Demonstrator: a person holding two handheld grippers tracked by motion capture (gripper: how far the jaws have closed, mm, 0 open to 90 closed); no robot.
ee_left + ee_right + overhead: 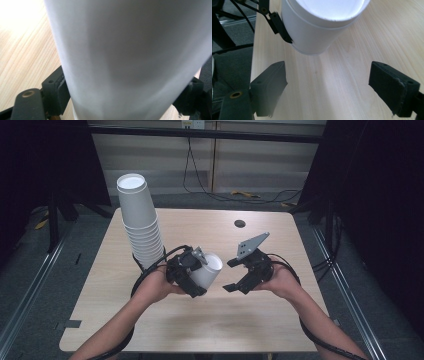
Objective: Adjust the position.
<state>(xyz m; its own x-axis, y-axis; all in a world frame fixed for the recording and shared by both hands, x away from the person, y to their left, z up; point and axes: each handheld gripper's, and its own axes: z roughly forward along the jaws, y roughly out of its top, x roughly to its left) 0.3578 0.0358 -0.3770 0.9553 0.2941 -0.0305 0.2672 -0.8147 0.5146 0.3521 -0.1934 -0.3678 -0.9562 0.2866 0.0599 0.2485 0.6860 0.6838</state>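
Left gripper (196, 279): clamped on white paper cup (209, 269) (tilted) | right gripper (233, 275): jaws wide apart, empty | cup stack (141, 222) on counter (200, 320)

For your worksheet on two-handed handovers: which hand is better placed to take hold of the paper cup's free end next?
Probably the right. Its tool stands open, nothing between its pads, facing the white cup close by. The left tool is already clamped on that cup, so it is busy.

The left gripper (196, 272) was clamped shut on a cup (207, 269), tilted toward the right. The right gripper (231, 275) faced it, near but apart, jaws spread wide and holding nothing.
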